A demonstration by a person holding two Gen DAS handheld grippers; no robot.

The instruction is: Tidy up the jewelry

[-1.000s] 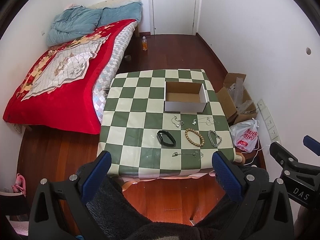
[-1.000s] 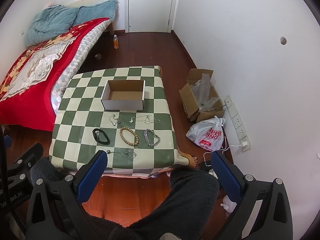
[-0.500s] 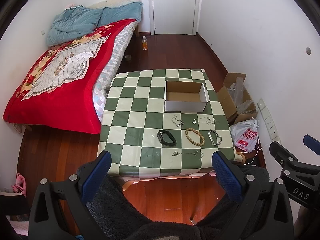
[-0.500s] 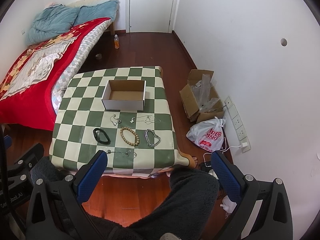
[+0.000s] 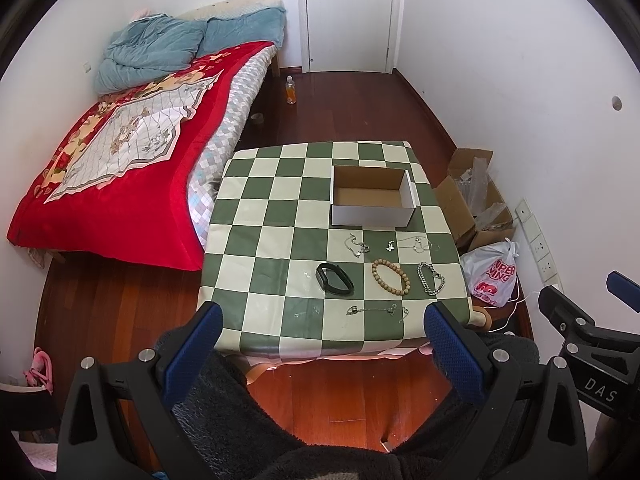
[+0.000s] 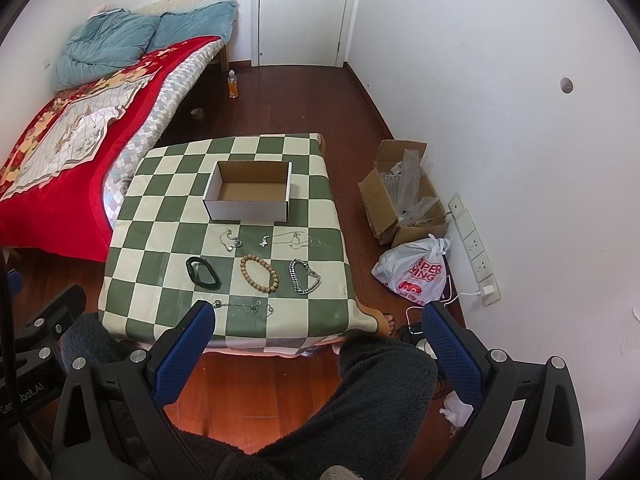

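Observation:
On a green-and-cream checked table (image 5: 256, 272) (image 6: 160, 240) stands an empty white cardboard box (image 5: 372, 216) (image 6: 246, 210). In front of it lie a black band (image 5: 334, 279) (image 6: 203, 274), a wooden bead bracelet (image 5: 391, 277) (image 6: 259, 274), a silver chain bracelet (image 5: 430, 278) (image 6: 305, 277), and thin silver chains (image 5: 356, 245) (image 6: 230, 239), (image 5: 416, 244) (image 6: 292, 239), (image 5: 378, 311) (image 6: 244, 305). My left gripper (image 5: 322, 344) and right gripper (image 6: 318, 344) both hang open, high and short of the table's near edge, holding nothing.
A red-quilted bed (image 5: 120, 160) flanks the table's left. An open carton (image 6: 404, 196) and a plastic bag (image 6: 416, 276) sit on the floor at the right, by wall sockets. A bottle (image 6: 233, 85) stands near the door. The person's dark-trousered legs (image 6: 360, 400) are below.

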